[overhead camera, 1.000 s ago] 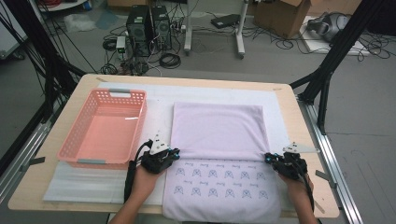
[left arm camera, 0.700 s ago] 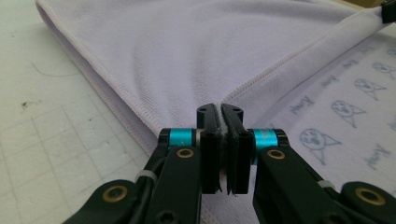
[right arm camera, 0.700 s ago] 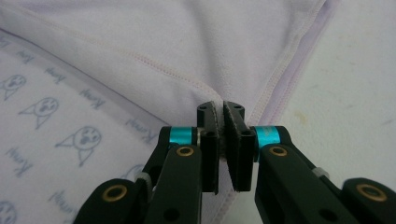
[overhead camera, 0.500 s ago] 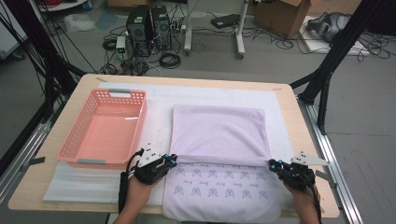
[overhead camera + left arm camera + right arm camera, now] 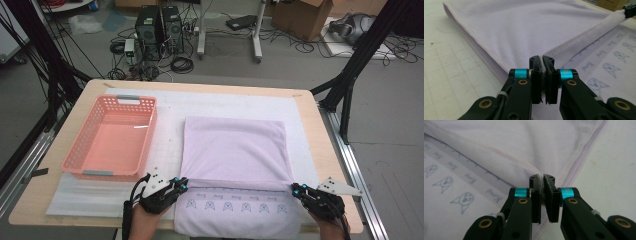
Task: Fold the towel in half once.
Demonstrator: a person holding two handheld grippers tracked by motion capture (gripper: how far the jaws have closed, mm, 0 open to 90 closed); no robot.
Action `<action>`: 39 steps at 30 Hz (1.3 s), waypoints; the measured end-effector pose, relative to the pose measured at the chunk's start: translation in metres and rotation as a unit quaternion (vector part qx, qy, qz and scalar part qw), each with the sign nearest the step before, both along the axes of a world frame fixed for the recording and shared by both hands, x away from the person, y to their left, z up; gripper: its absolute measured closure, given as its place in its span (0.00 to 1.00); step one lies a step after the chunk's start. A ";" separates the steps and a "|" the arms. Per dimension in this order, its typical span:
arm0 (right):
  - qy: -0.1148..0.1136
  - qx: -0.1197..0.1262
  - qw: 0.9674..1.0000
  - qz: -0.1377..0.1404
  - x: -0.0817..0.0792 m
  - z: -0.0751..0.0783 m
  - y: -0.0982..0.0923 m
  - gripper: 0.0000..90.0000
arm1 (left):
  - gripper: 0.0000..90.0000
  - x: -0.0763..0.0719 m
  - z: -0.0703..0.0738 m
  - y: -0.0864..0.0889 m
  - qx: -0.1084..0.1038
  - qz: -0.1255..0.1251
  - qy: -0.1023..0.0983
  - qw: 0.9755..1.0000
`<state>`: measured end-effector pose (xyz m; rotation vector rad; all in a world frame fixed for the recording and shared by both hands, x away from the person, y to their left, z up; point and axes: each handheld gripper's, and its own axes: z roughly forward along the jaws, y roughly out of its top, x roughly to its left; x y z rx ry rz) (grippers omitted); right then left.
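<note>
A lilac towel [image 5: 235, 147] lies on the white mat, its upper layer folded back toward me so a strip of the cat-print side [image 5: 235, 210] shows at the front. My left gripper [image 5: 183, 184] is shut on the left corner of the folded edge; in the left gripper view the towel [image 5: 524, 32] is pinched between the closed jaws of the left gripper [image 5: 543, 60]. My right gripper [image 5: 297, 190] is shut on the right corner; the right gripper view shows the hem of the towel [image 5: 529, 157] clamped in the right gripper [image 5: 542, 178].
An empty pink basket [image 5: 82, 155] stands on the mat to the left of the towel. The white mat [image 5: 165, 145] covers most of the wooden table [image 5: 325, 155]. Computers, cables and boxes lie on the floor beyond the table's far edge.
Both grippers have drawn the towel's folded edge toward me, so the upper layer covers more and the printed strip has narrowed.
</note>
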<state>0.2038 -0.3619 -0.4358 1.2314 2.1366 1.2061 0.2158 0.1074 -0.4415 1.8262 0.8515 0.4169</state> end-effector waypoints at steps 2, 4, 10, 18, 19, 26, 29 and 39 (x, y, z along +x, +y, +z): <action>-0.001 0.000 1.000 0.001 -0.005 -0.001 0.000 0.94 | 0.95 -0.008 0.001 0.001 -0.003 0.000 0.000 1.000; -0.002 -0.002 1.000 0.002 -0.010 0.001 0.001 0.94 | 0.95 -0.015 0.001 0.003 -0.004 -0.001 -0.001 1.000; -0.002 -0.001 1.000 0.002 -0.030 0.003 0.000 0.94 | 0.95 -0.036 0.000 0.002 -0.001 -0.007 -0.001 1.000; -0.006 -0.004 1.000 0.010 -0.057 0.007 0.000 0.94 | 0.95 -0.058 0.000 0.006 -0.003 -0.012 0.002 1.000; -0.007 -0.007 1.000 0.012 -0.061 0.008 0.000 0.94 | 0.95 -0.060 0.000 0.006 -0.002 -0.012 0.001 1.000; -0.004 -0.015 1.000 0.013 -0.072 0.007 -0.001 0.86 | 0.84 -0.067 -0.002 0.007 -0.001 -0.015 0.003 1.000; -0.005 -0.009 1.000 -0.010 -0.067 0.005 -0.006 0.72 | 0.59 -0.061 -0.001 0.010 -0.019 0.003 0.009 1.000; -0.016 0.021 0.998 -0.048 -0.044 0.006 -0.012 0.69 | 0.50 -0.038 0.009 0.019 -0.047 0.025 -0.003 0.999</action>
